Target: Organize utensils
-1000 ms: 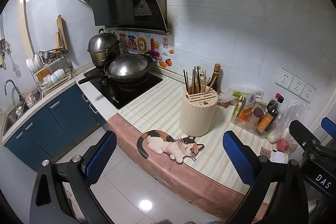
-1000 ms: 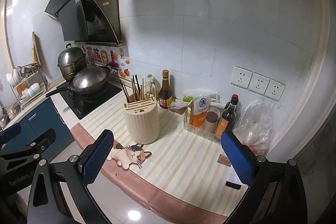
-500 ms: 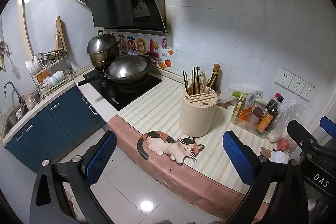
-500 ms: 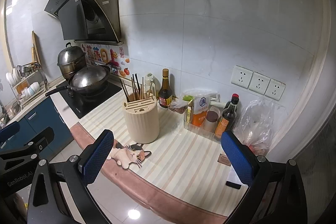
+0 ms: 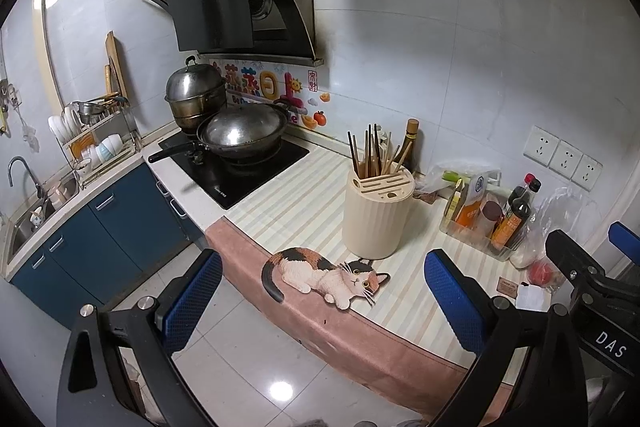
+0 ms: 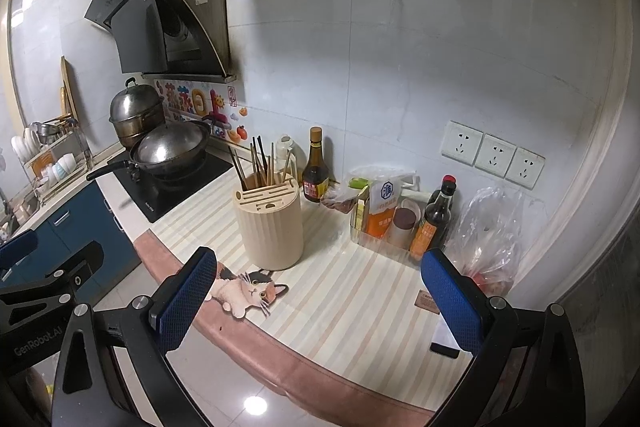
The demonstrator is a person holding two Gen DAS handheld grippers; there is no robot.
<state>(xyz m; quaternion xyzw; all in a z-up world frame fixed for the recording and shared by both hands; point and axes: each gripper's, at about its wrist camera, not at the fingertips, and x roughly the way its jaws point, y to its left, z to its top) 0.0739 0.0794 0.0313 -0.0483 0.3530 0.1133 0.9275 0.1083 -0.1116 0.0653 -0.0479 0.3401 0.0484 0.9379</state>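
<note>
Both grippers, left gripper (image 5: 320,291) and right gripper (image 6: 320,291), spread wide and empty, off the counter (image 6: 360,303) edge. Chopsticks (image 6: 260,163) stand in holder (image 6: 272,227) mid-counter. Risk: a wide approach could knock the holder over.
</note>
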